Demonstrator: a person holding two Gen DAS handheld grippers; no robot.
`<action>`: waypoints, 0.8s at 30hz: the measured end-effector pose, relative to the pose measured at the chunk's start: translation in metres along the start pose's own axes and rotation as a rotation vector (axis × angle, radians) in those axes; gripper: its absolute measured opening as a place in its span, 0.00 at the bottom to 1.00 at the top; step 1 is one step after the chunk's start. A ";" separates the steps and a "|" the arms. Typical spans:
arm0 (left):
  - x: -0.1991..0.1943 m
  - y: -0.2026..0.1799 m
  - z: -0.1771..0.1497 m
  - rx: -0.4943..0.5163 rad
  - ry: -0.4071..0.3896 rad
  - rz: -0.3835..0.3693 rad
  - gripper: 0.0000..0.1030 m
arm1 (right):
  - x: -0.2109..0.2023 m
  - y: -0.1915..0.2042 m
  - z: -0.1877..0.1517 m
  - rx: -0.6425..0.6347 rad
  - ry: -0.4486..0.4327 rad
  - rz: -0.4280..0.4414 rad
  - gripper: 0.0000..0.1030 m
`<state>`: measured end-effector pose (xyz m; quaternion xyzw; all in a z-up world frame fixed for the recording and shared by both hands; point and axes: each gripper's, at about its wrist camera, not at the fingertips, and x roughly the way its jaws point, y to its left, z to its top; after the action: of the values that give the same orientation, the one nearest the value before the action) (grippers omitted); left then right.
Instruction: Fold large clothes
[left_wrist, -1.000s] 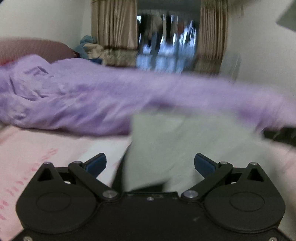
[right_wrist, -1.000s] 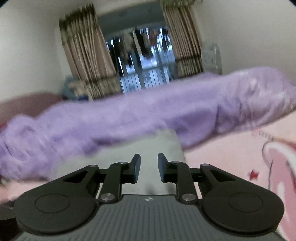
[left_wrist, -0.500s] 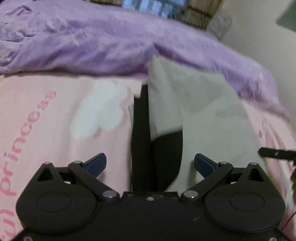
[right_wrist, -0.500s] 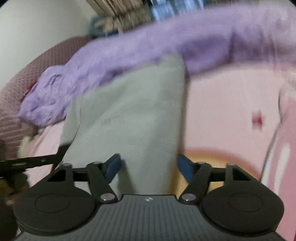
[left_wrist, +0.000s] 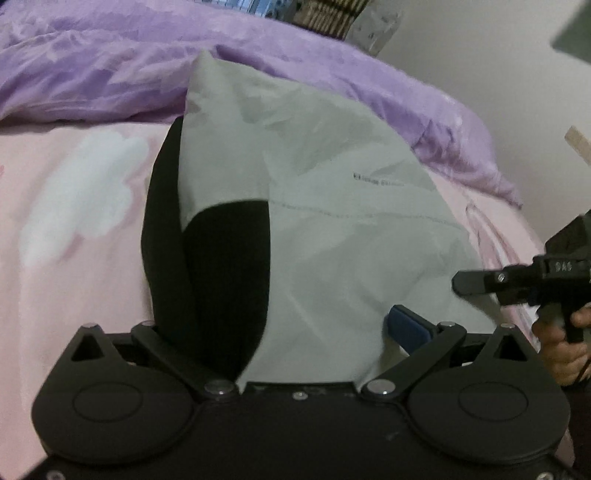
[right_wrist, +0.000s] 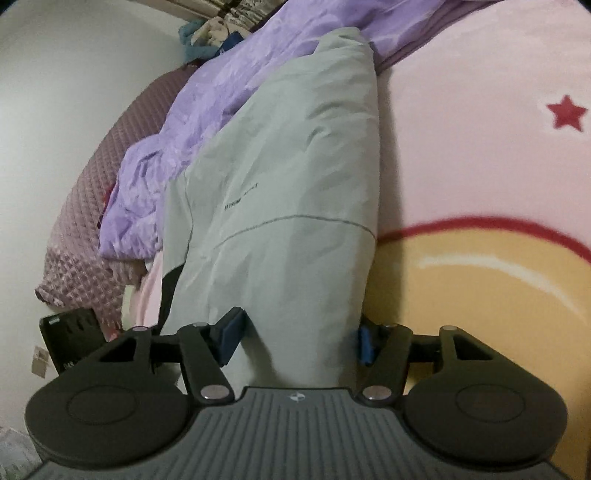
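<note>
Left wrist view: a grey-green jacket (left_wrist: 332, 229) with a black lining (left_wrist: 225, 280) lies lengthwise on the pink bedsheet (left_wrist: 74, 258), its far end touching the purple duvet (left_wrist: 110, 74) along the bed's far edge. The left gripper (left_wrist: 280, 325) has its jaws spread wide with the near hem lying loose between them; only its right blue pad (left_wrist: 410, 326) shows, the left one being covered by the lining. In the right wrist view the right gripper (right_wrist: 295, 341) is likewise wide apart, straddling the near end of the jacket (right_wrist: 288, 206) without pinching it. The step in hand appears to be laying out a lengthwise fold; the next move likely calls for closing both tongs on the near hem. Sleeves, collar and the small chest print stay hidden or illegible
</note>
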<state>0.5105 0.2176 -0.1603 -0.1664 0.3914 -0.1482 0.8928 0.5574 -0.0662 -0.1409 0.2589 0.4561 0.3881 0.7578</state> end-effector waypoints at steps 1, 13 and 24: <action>-0.001 0.004 0.003 -0.016 -0.021 -0.021 1.00 | 0.002 -0.003 0.004 0.008 -0.003 0.011 0.73; -0.026 -0.011 -0.009 -0.078 -0.193 0.061 0.23 | 0.000 0.058 -0.015 -0.205 -0.162 -0.195 0.32; -0.032 -0.142 0.006 0.066 -0.261 -0.062 0.17 | -0.135 0.073 -0.014 -0.316 -0.292 -0.247 0.29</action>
<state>0.4752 0.1028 -0.0772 -0.1669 0.2617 -0.1659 0.9360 0.4811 -0.1355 -0.0261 0.1328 0.3039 0.3173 0.8884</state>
